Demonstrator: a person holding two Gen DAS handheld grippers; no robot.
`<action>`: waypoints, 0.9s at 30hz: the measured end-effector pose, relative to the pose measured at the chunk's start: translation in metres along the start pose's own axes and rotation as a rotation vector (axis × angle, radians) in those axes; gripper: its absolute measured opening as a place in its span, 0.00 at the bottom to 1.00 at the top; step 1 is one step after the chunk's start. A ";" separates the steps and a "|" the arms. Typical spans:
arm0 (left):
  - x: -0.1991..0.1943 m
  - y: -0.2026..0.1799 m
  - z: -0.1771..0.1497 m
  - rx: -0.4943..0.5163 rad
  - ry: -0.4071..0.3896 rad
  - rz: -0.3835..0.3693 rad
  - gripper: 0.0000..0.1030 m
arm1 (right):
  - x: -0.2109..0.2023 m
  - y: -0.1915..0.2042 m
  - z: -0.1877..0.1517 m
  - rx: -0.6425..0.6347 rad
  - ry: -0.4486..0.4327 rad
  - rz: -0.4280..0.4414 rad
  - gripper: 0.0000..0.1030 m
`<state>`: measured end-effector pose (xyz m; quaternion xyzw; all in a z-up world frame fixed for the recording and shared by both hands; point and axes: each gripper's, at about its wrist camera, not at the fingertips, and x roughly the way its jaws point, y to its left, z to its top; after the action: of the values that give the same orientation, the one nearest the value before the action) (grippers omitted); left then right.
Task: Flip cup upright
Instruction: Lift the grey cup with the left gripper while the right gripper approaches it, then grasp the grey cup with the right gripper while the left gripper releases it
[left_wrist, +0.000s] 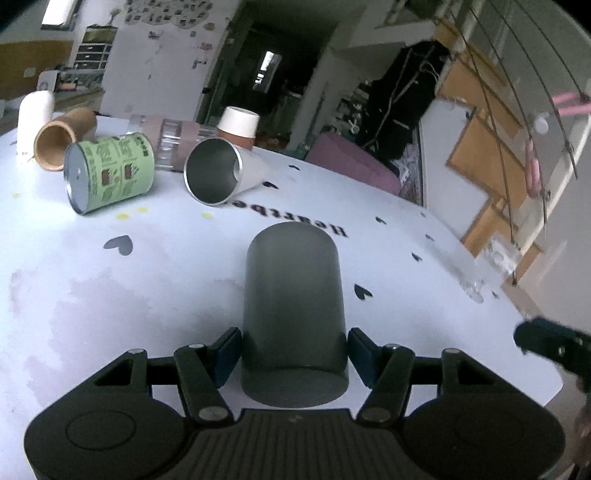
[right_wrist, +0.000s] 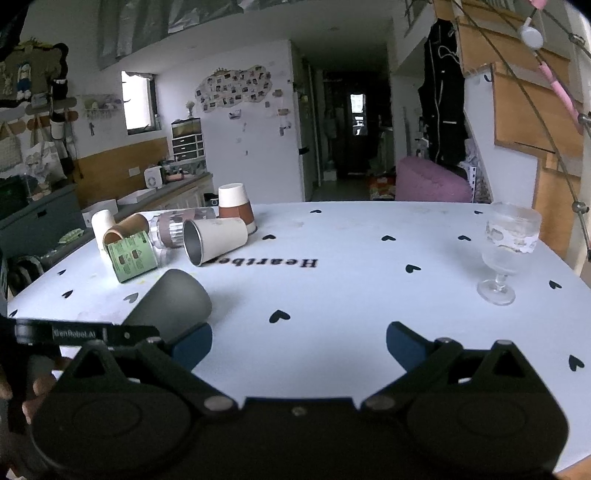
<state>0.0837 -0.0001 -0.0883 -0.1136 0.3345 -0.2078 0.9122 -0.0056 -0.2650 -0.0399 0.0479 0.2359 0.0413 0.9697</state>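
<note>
we hold the grey cup (left_wrist: 293, 302) in our left tongs (left_wrist: 293, 354), whose blue pads (left_wrist: 225, 356) press on its two sides close to one end; they are closed on it. the cup's long axis runs straight ahead of those tongs, away from the camera, so the far end points out over the white table (left_wrist: 110, 295). in the right wrist view the same cup (right_wrist: 170, 301) shows tilted, its rounded end raised up and away from us. which end is the mouth we cannot tell, since no opening shows in either view. we judge the coming move turns on rolling the left wrist until that axis stands vertical, then setting the cup down.

our right tongs (right_wrist: 299, 347) are spread wide with nothing between them, well to the right of the cup, so the left hand is the nearer one.

ahead and left of the left tongs lies a cluster of tipped containers: a green tin (left_wrist: 109, 171), a steel-lined cup (left_wrist: 216, 171) on its side showing a bare interior, a cardboard tube (left_wrist: 62, 138). ahead and right of the right tongs a stemmed glass (right_wrist: 508, 251) stands upright; whether it holds anything is unclear.
</note>
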 end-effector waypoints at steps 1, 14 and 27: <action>-0.001 -0.004 -0.002 0.015 0.006 0.004 0.61 | 0.001 0.000 0.001 0.004 0.000 0.004 0.99; -0.005 -0.062 -0.026 0.287 0.056 -0.031 0.61 | 0.070 -0.014 0.025 0.361 0.293 0.228 0.98; -0.006 -0.082 -0.040 0.404 0.082 -0.108 0.61 | 0.119 -0.024 -0.003 0.654 0.539 0.288 0.88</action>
<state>0.0284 -0.0726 -0.0861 0.0624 0.3160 -0.3240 0.8896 0.1001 -0.2762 -0.0989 0.3716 0.4719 0.1102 0.7918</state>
